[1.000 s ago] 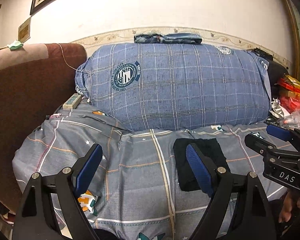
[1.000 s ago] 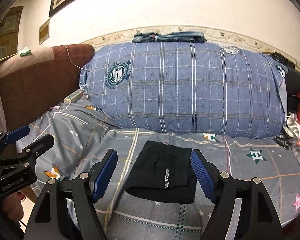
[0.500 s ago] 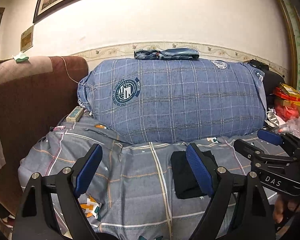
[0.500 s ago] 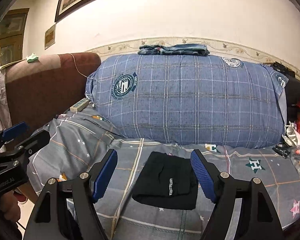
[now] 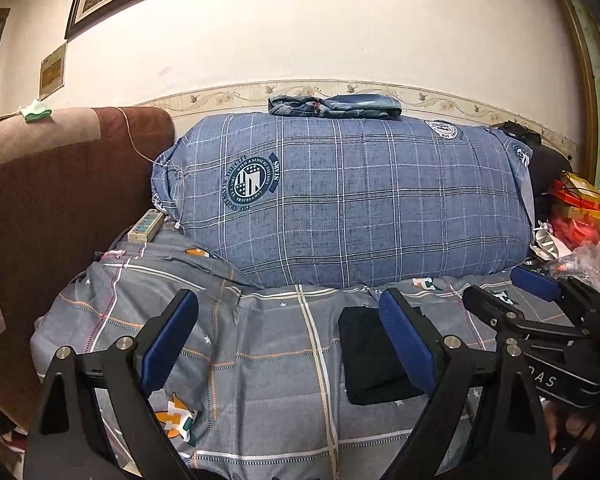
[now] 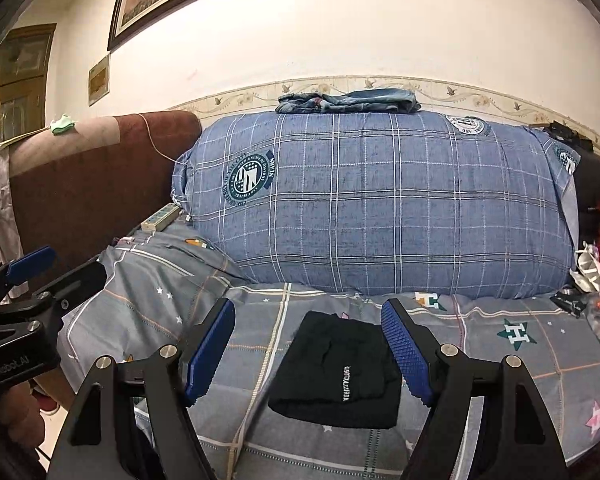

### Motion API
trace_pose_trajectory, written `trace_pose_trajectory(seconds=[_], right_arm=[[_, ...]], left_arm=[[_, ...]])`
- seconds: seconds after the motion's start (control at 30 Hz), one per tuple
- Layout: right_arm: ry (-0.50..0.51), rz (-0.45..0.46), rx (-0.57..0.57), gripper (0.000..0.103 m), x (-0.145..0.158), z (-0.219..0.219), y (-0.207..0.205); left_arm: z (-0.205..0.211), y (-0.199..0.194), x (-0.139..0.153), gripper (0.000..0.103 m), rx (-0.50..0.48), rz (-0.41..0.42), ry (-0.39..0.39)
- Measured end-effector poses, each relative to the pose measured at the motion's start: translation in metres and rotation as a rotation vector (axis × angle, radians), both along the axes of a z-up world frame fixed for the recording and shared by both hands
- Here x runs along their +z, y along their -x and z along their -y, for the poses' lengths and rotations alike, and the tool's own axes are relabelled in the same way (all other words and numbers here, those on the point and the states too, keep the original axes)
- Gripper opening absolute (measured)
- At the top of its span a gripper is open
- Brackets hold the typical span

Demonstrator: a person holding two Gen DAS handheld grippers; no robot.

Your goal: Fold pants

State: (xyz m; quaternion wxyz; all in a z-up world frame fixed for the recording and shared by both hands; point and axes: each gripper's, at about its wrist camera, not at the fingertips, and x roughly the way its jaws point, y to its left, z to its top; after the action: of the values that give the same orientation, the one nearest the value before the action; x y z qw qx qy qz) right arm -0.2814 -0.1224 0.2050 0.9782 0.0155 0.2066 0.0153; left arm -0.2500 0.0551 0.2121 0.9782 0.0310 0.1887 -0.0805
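Both grippers pulled back | pants (image 6: 336, 368) folded, half-hidden in left view

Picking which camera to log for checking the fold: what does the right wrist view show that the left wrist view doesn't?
Only the right wrist view shows the folded black pants whole, white lettering included, plus the wooden cabinet. Only the left wrist view shows the red and yellow packaging. Both show the big blue plaid pillow, folded jeans on top, and both grippers open, empty.
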Motion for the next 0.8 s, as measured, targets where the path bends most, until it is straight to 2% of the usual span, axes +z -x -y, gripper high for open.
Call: trace_pose_trajectory(seconds=[0.63,0.8], right_arm=[[-0.001,-0.043,-0.014,0.078,-0.018,-0.005,-0.013],[-0.017,-0.068,-0.011,0.078,-0.029,-0.003,-0.022]], left_arm=[[-0.008,-0.014,-0.012,0.093,0.002,-0.051,0.021],[-0.006,-0.024,-0.019,0.093,-0.027,-0.078,0.040]])
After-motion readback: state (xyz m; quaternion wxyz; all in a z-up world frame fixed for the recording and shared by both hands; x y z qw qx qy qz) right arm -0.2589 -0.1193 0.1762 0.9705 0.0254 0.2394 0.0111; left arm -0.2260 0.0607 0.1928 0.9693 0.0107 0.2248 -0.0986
